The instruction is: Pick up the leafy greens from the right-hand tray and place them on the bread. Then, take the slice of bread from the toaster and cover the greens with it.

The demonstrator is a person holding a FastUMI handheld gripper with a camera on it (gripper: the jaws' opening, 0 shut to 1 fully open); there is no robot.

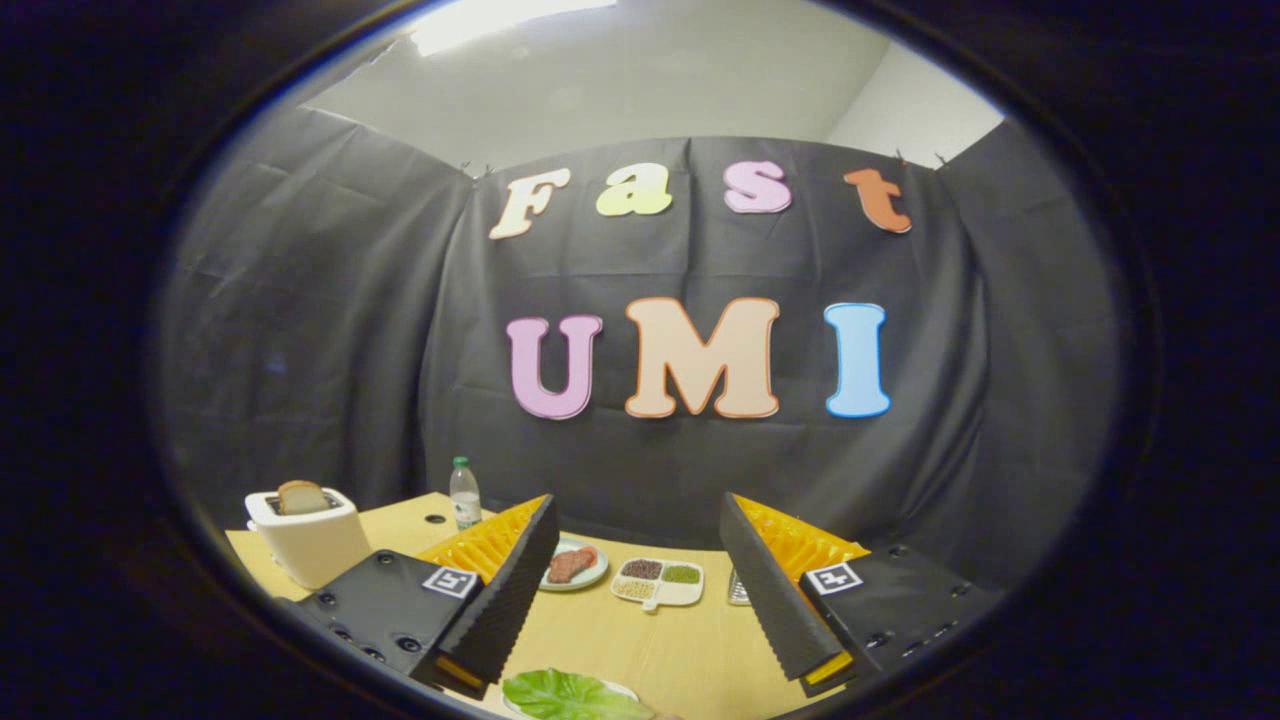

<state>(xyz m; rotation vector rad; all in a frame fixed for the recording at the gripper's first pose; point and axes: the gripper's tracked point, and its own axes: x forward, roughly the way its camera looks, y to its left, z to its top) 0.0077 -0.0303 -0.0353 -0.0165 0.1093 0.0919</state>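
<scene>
Green leafy lettuce (575, 696) lies on a white plate between and just below the spread, empty fingers of the hand-held gripper (640, 640), while the brown bread slice (301, 496) stands in the white toaster (310, 545): seemingly no step completed.

toaster (308, 545): white
bread slice (301, 497): brown
leafy greens (572, 696): bright green
table (640, 640): pale wood
bottle (464, 494): clear, green cap
</scene>
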